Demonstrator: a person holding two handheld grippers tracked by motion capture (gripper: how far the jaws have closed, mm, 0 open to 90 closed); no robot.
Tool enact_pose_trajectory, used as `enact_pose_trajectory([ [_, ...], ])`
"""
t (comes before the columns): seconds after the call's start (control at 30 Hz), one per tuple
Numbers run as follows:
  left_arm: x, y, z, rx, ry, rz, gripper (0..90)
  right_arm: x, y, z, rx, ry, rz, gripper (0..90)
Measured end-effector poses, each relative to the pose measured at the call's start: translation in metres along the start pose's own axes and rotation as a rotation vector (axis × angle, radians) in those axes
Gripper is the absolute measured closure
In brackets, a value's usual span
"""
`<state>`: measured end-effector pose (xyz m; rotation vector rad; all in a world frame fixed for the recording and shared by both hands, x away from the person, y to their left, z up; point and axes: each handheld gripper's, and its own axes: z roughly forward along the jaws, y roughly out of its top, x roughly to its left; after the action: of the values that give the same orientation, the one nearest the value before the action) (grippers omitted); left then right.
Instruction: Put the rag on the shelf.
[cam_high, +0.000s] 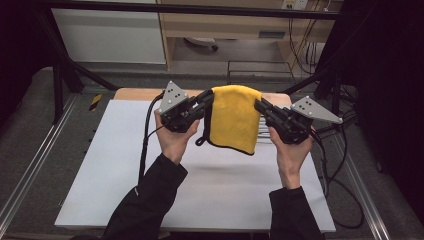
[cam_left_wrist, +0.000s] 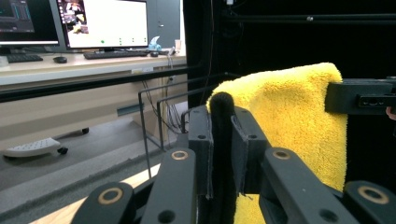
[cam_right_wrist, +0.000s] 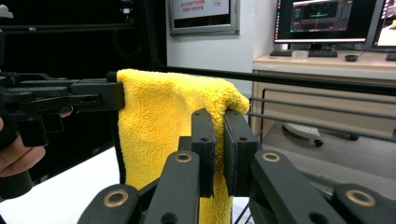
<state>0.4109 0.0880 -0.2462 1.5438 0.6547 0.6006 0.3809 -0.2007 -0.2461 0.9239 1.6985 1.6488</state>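
A yellow towel (cam_high: 232, 117) with a dark trimmed edge hangs folded in the air above the far part of the white table (cam_high: 150, 190). My left gripper (cam_high: 209, 96) is shut on its upper left corner, and my right gripper (cam_high: 260, 105) is shut on its upper right corner. In the left gripper view the towel (cam_left_wrist: 289, 116) drapes down to the right, its black edge pinched at my left gripper (cam_left_wrist: 223, 114). The right gripper view has the towel (cam_right_wrist: 159, 126) hanging left of my right gripper (cam_right_wrist: 218, 122), whose jaws clamp its fluffy corner.
A wooden strip (cam_high: 140, 93) borders the table's far edge. Black frame bars (cam_high: 65, 65) stand at both sides and cables (cam_high: 345, 165) trail off the right. A wire rack (cam_high: 260, 70) sits on the floor behind. Desks with monitors (cam_left_wrist: 102, 23) stand beyond.
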Motion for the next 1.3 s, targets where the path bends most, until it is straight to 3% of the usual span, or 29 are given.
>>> enact_pose_trajectory([
  [0.6,-0.010,0.038,0.023,-0.069,-0.001,0.028,79.4,-0.020,0.035,-0.009,-0.077,-0.040,-0.020,84.4],
  [1.3,-0.011,0.080,0.048,-0.129,0.023,0.054,79.5,-0.037,0.077,-0.006,-0.142,-0.092,-0.052,84.5],
])
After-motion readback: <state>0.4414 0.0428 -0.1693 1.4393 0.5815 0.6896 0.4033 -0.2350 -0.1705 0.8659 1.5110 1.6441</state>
